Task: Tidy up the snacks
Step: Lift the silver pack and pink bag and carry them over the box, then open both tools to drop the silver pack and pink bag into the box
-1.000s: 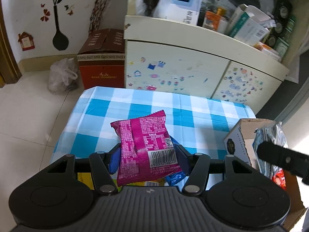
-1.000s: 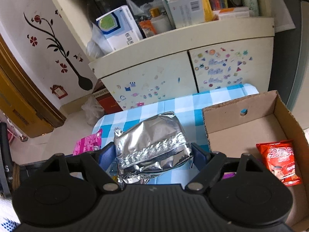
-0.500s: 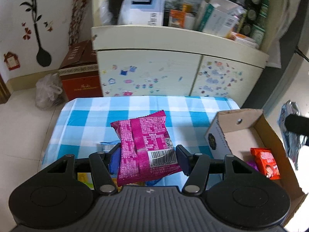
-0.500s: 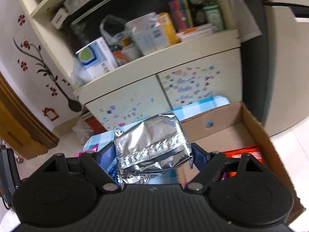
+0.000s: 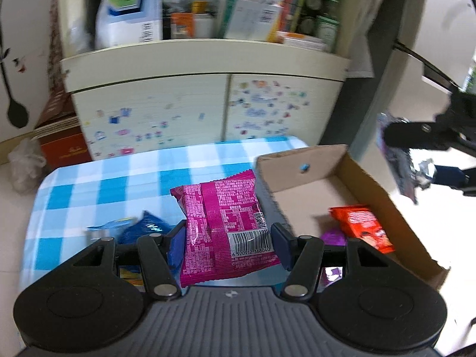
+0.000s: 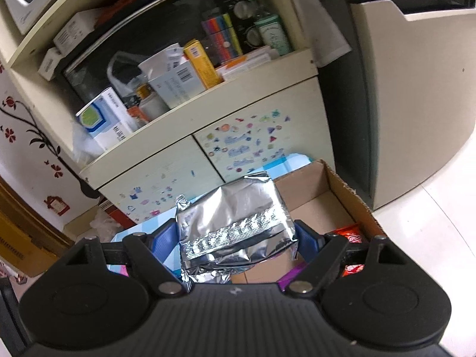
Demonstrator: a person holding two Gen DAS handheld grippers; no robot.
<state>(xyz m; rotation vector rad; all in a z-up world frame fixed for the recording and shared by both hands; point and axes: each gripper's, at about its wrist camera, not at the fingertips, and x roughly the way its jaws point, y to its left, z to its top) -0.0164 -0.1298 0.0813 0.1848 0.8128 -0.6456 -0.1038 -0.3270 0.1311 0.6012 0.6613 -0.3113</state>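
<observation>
My left gripper (image 5: pixel 227 242) is shut on a pink snack packet (image 5: pixel 223 223) and holds it above the blue checked table (image 5: pixel 119 184), just left of an open cardboard box (image 5: pixel 369 184). The box holds a red packet (image 5: pixel 361 226) and a purple packet (image 5: pixel 334 236). My right gripper (image 6: pixel 238 239) is shut on a silver foil packet (image 6: pixel 235 223) and holds it above the box (image 6: pixel 348 190), whose red packet (image 6: pixel 349 236) shows behind my right finger. In the left wrist view the right gripper (image 5: pixel 416 160) hangs beyond the box's right wall.
Blue snack packets (image 5: pixel 145 227) lie on the table left of the pink packet. A cream cabinet (image 5: pixel 208 104) with stickers and a cluttered shelf stands behind the table. A red-brown carton (image 5: pixel 64 142) and a plastic bag (image 5: pixel 25 160) sit on the floor at left.
My left gripper has swung right with the pink packet, so the box is now close beside it. My right gripper has moved right and up with the silver packet, over the box.
</observation>
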